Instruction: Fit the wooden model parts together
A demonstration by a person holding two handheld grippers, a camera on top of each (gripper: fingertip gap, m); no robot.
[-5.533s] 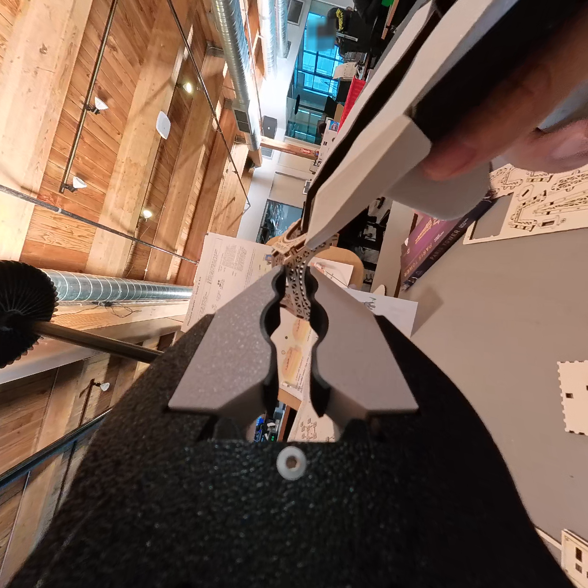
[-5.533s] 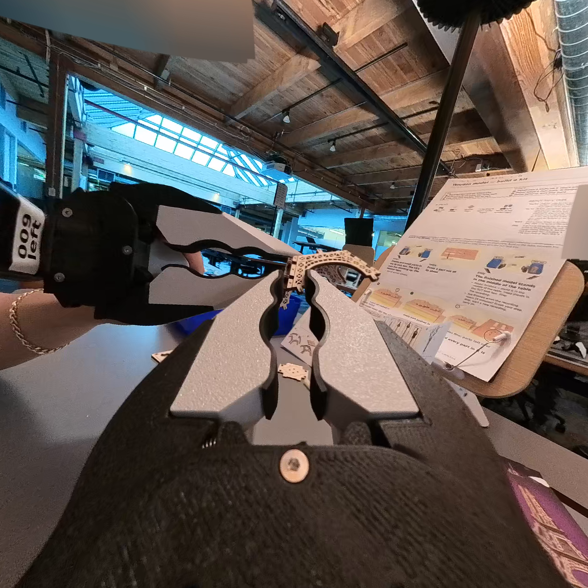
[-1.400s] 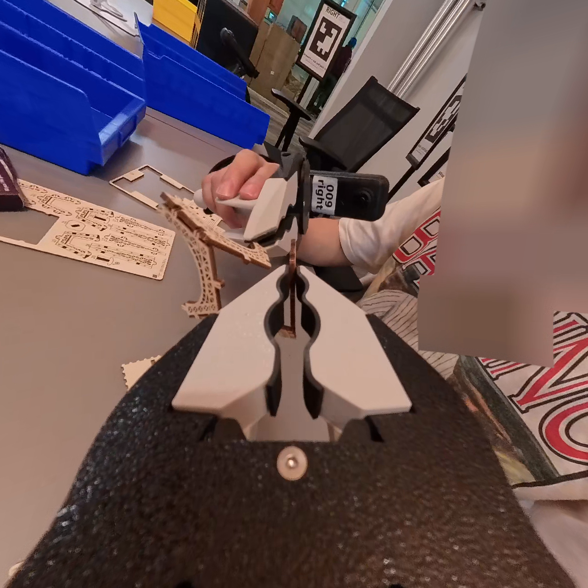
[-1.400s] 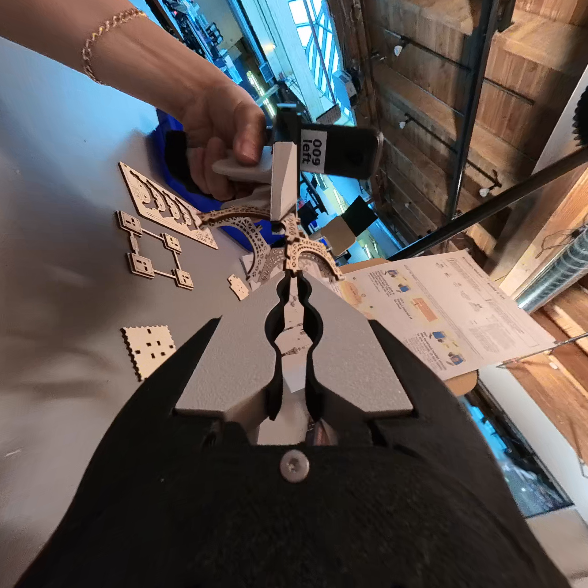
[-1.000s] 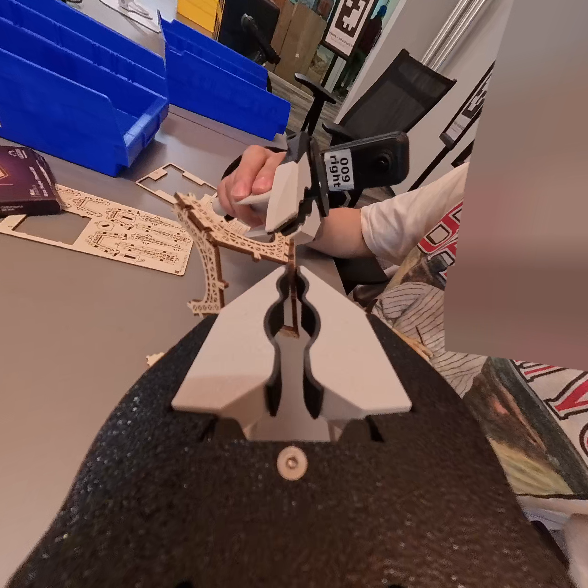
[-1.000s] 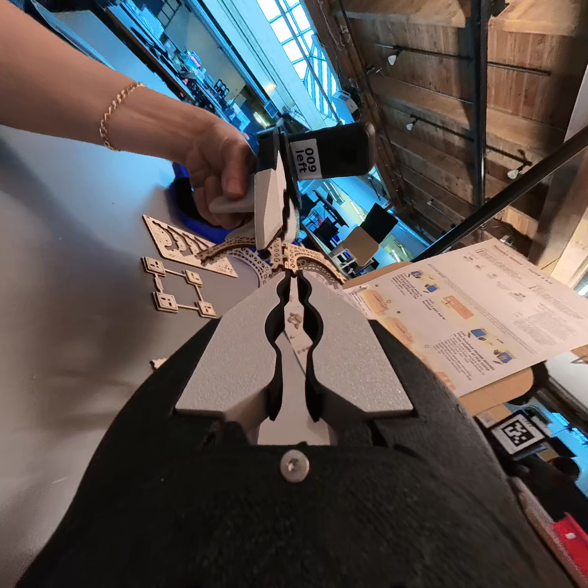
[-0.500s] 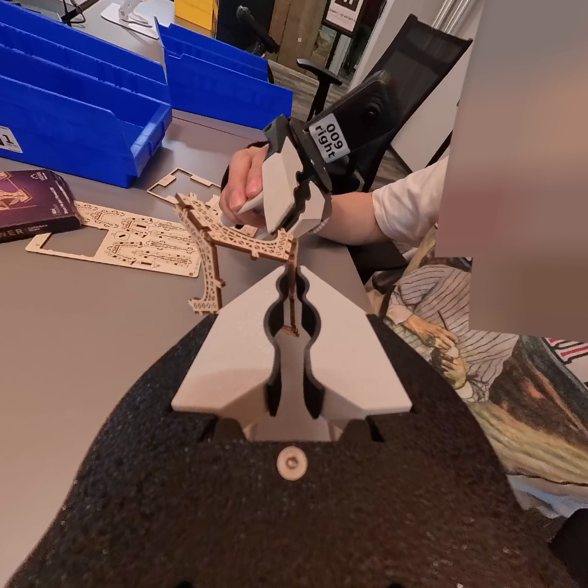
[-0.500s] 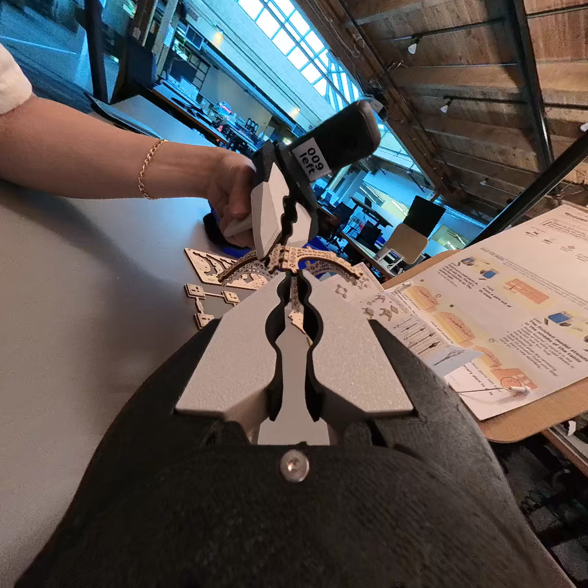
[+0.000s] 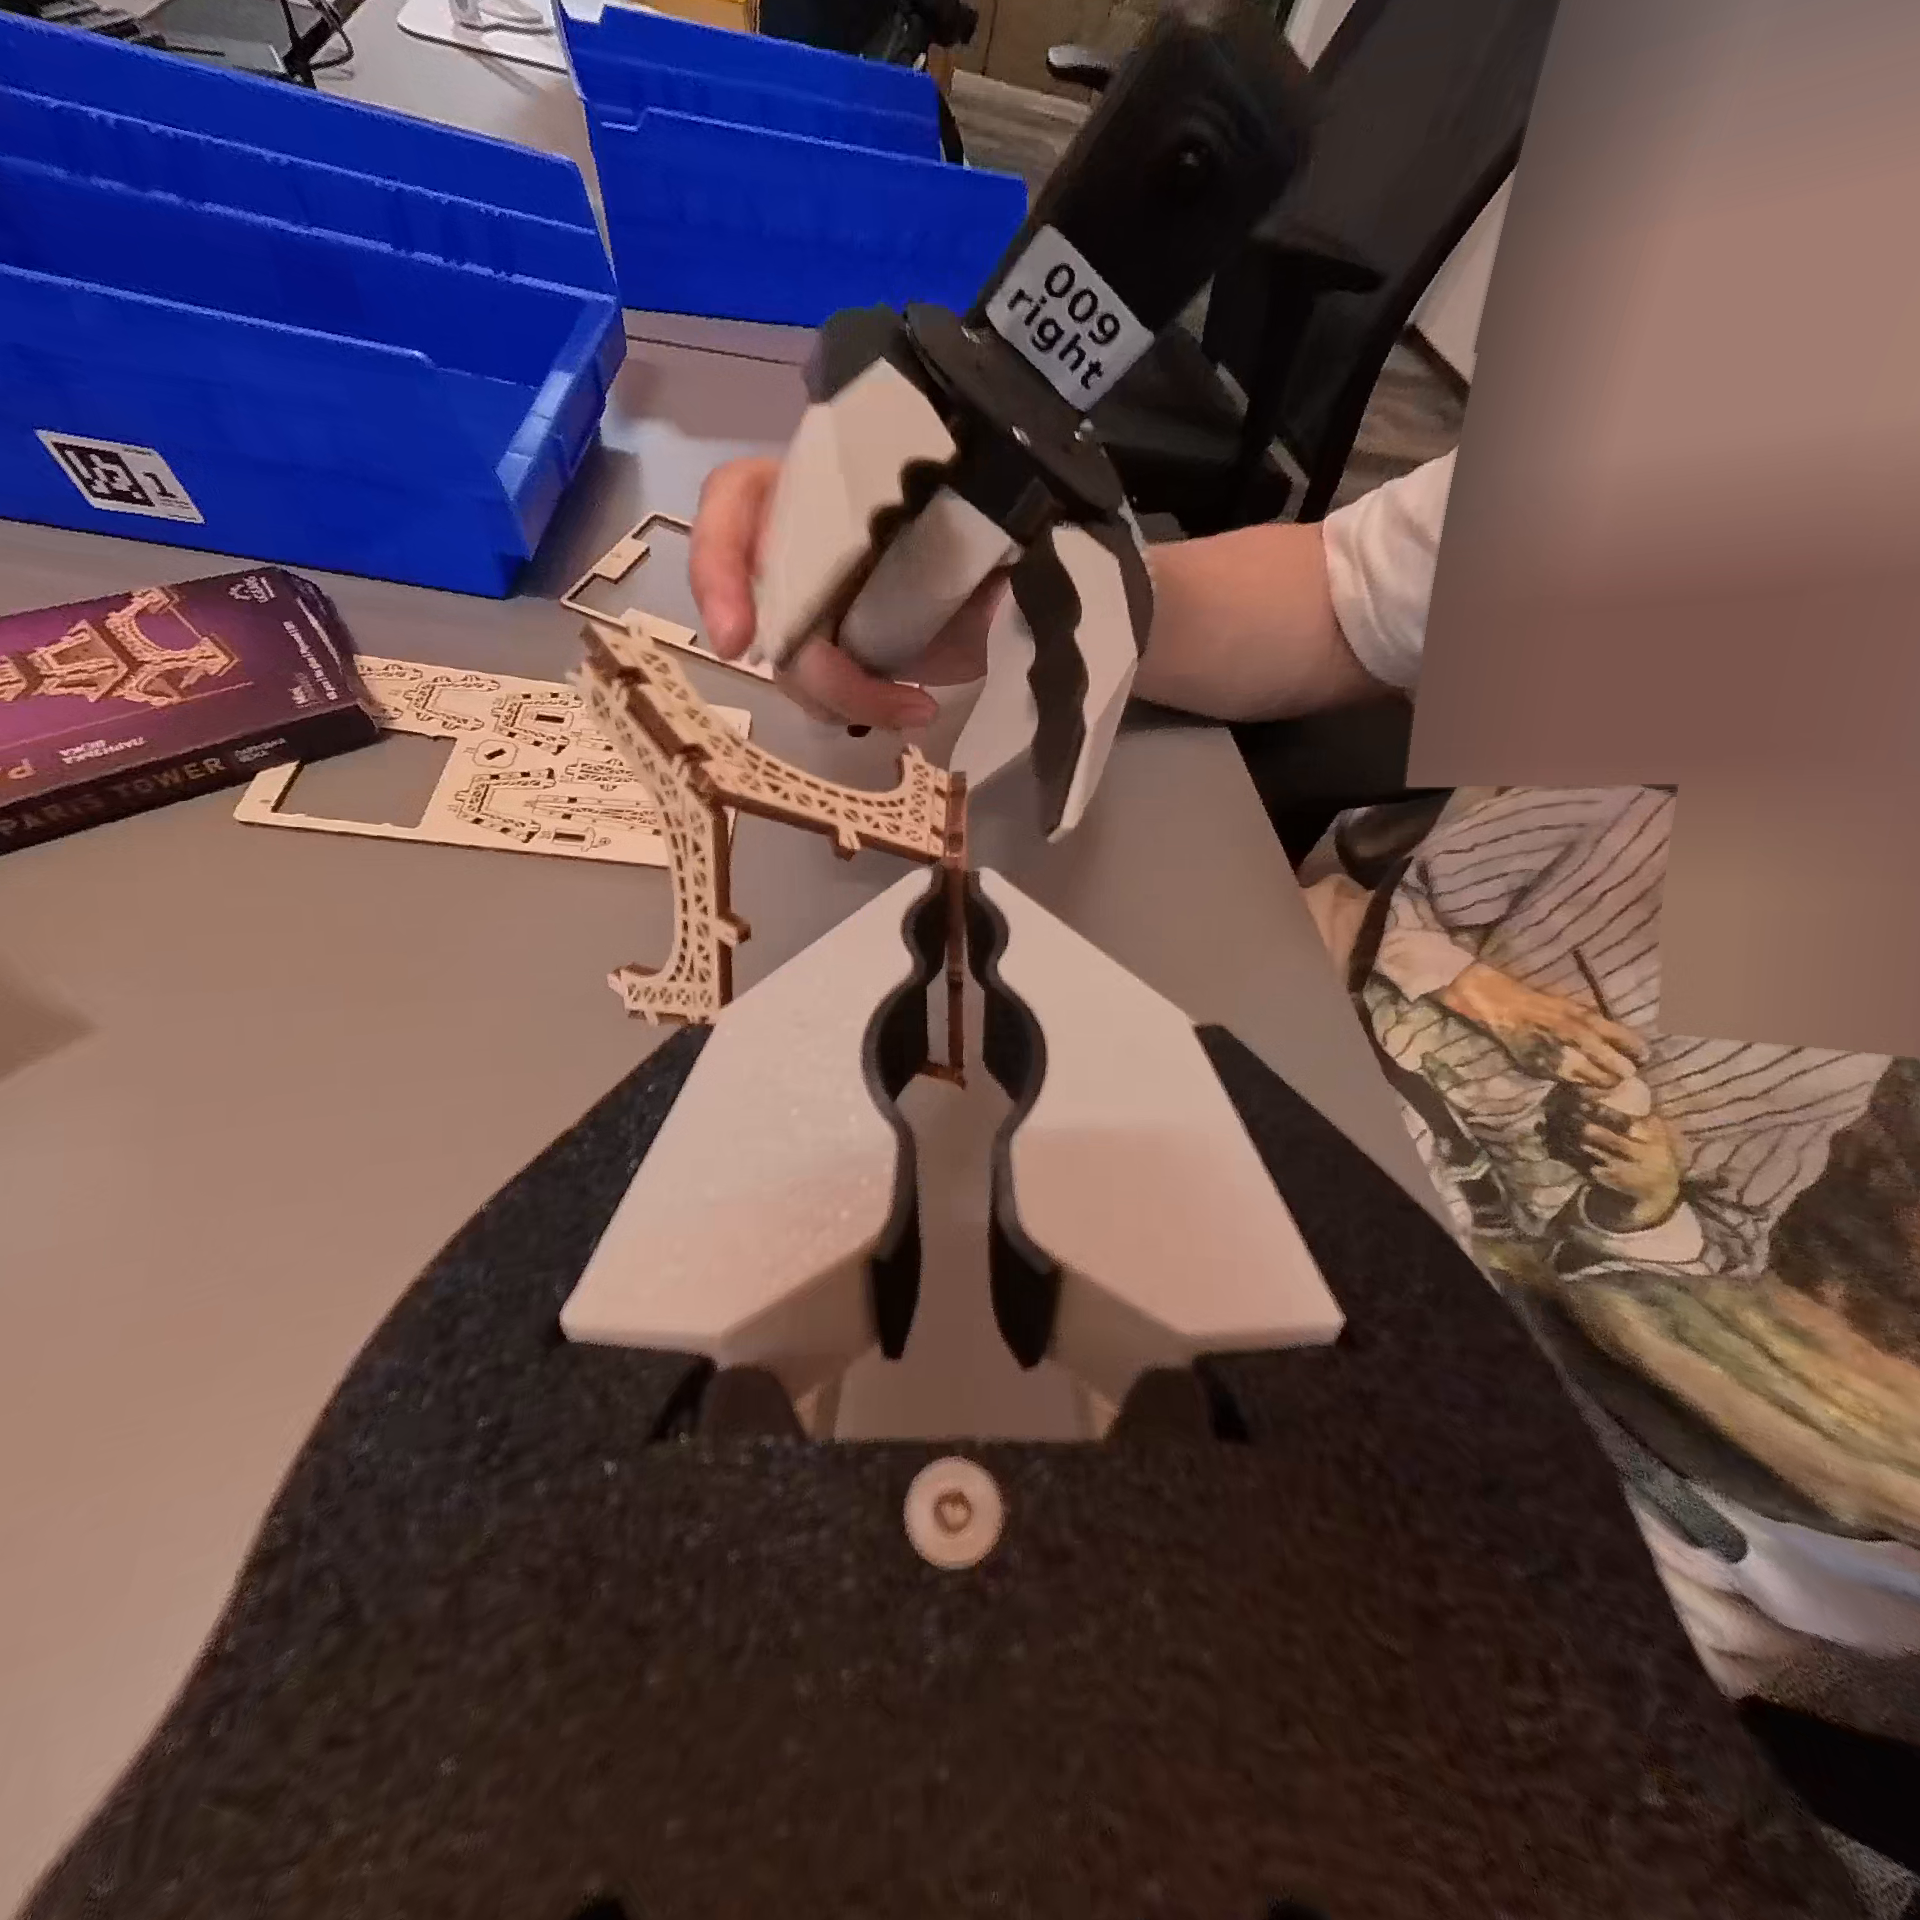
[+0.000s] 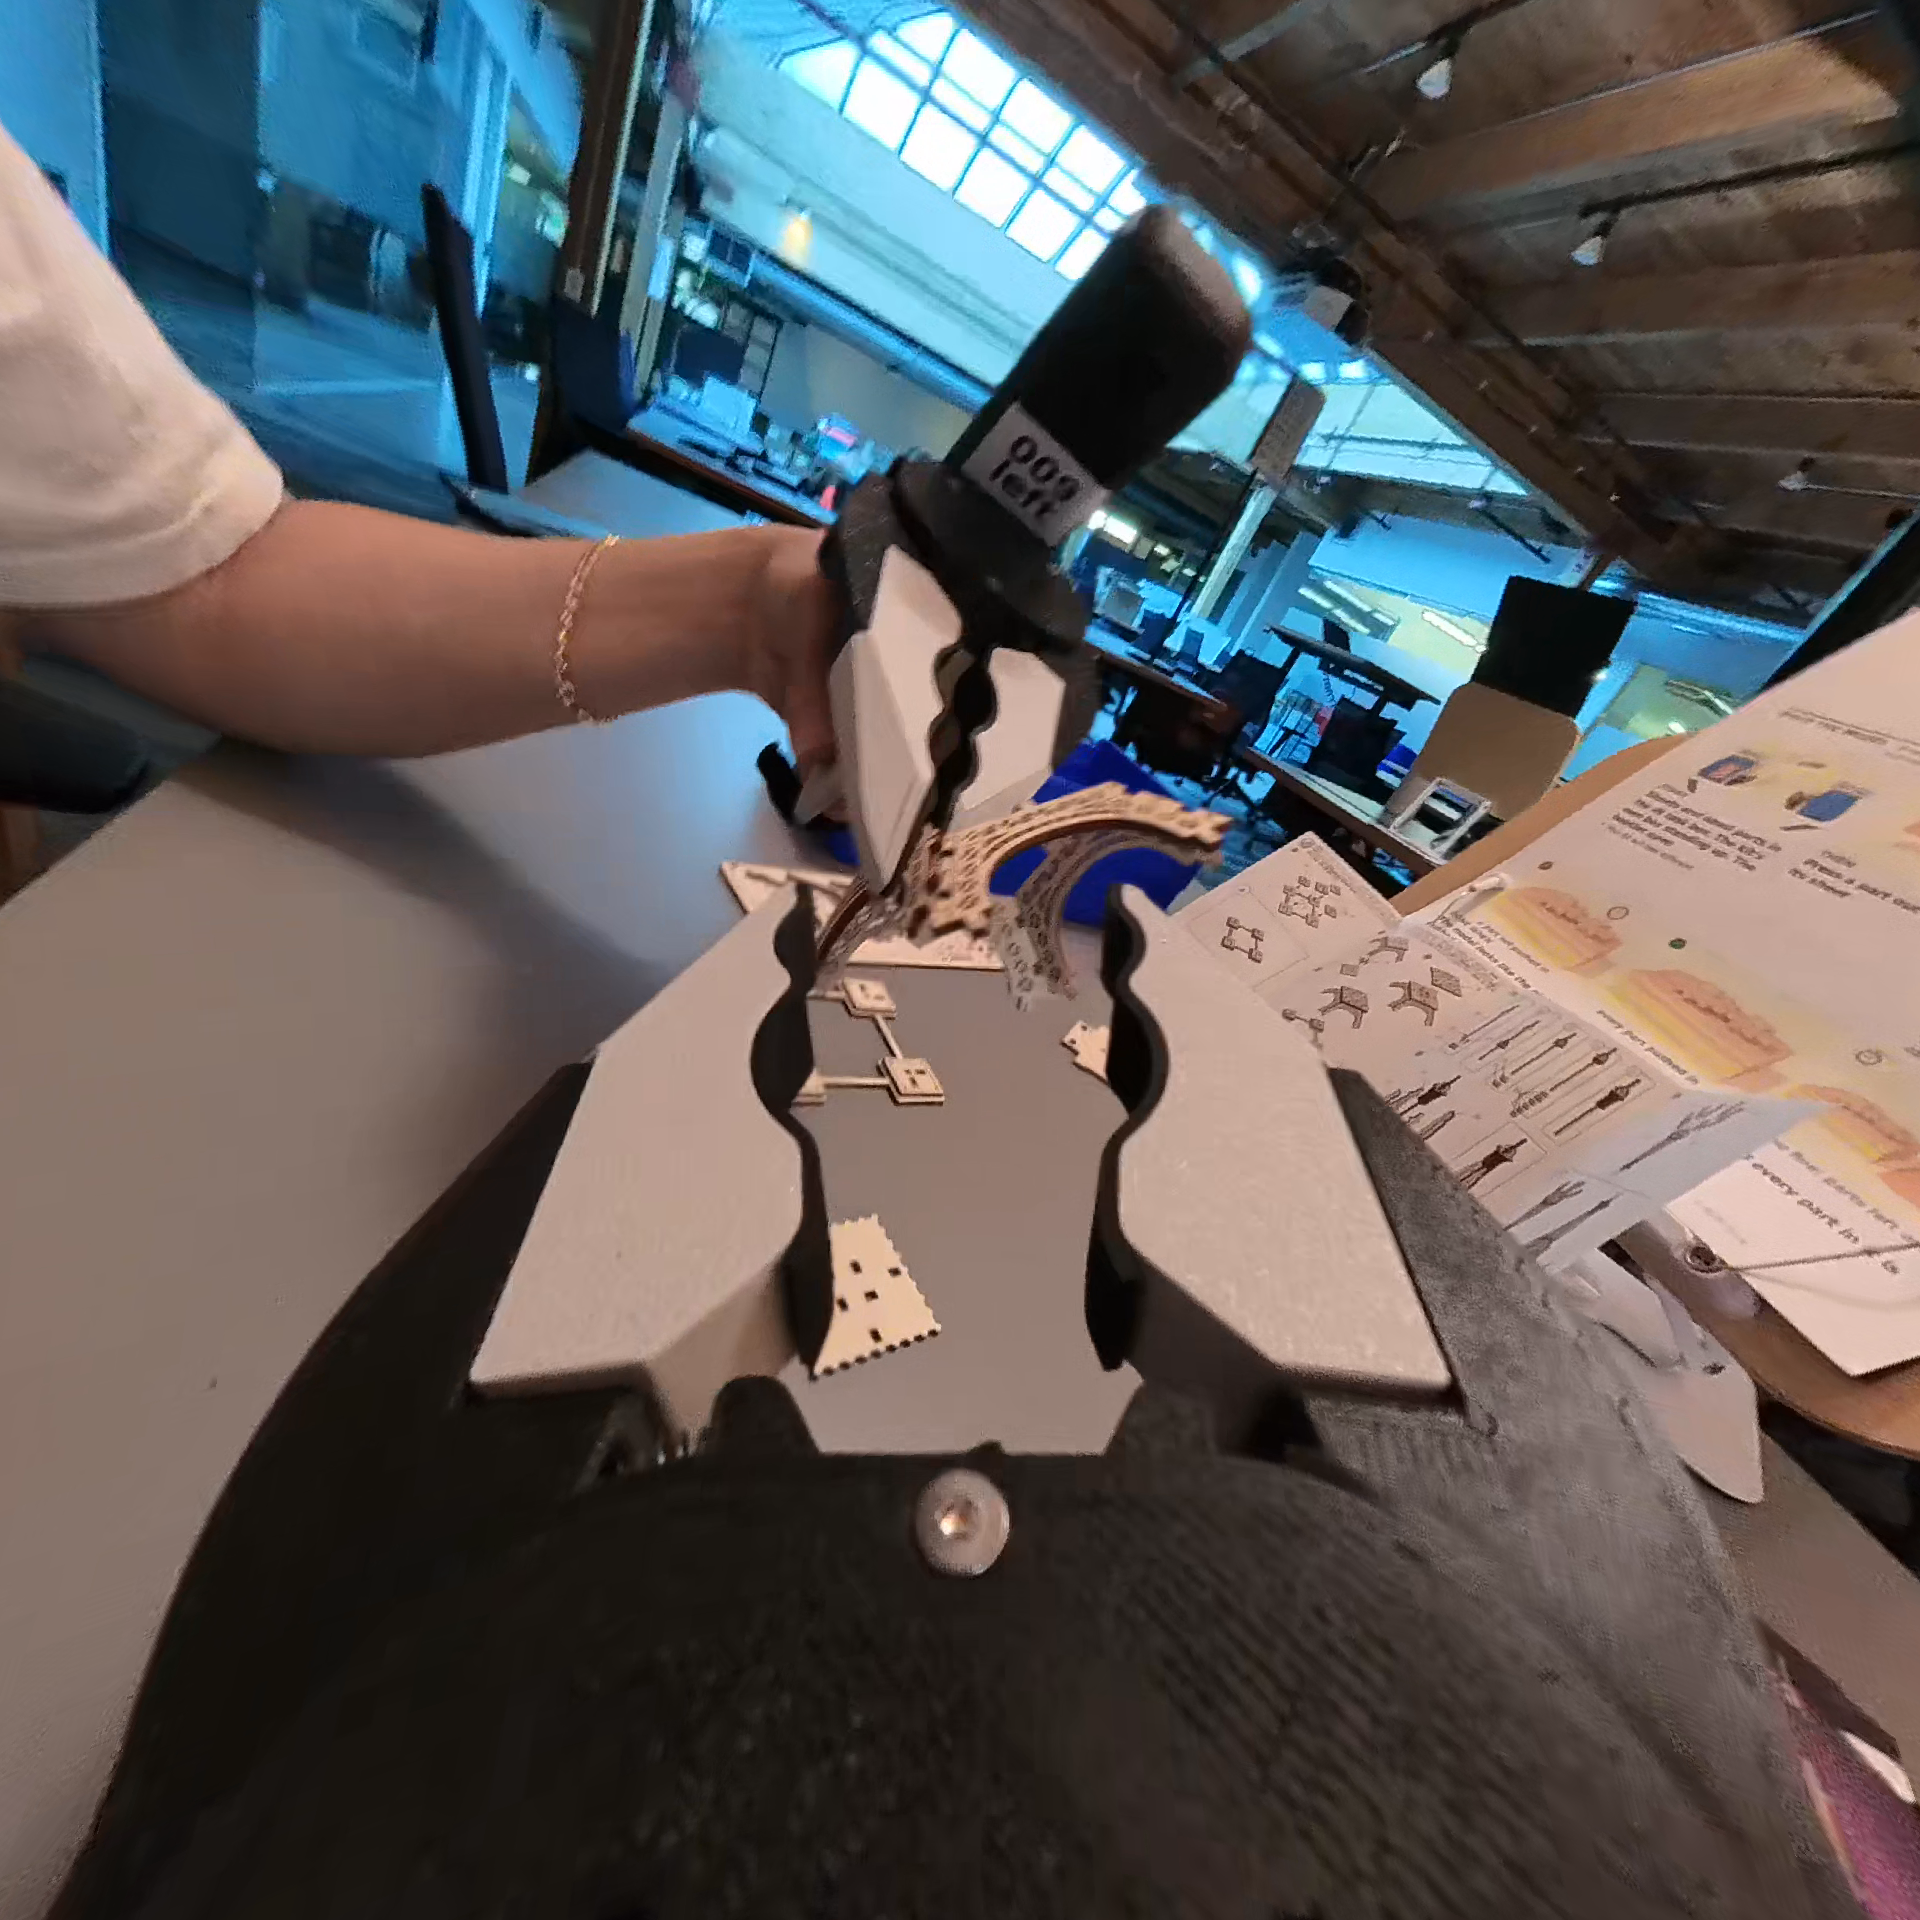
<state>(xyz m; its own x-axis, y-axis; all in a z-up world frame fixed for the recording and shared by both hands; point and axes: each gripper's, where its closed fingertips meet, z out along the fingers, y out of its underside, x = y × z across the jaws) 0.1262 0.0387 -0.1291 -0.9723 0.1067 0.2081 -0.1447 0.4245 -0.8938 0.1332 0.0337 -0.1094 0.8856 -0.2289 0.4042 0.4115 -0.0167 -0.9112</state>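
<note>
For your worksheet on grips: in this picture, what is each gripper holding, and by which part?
The left gripper holds the wooden arch assembly, clamped edge-on at the lower end of one lattice leg. The right gripper holds nothing; its jaws stand open.

Open-plan workshop/lab in a converted industrial hall. Timber plank ceiling [image 10: 1558, 156] with track lights, skylight [image 10: 966, 135], rows of desks [image 10: 1330, 665] beyond. Grey worktable [image 9: 260, 1091] with blue parts bins [image 9: 291, 343], office chair [image 9: 1351, 239] and an instruction sheet [image 10: 1662, 987].
</note>
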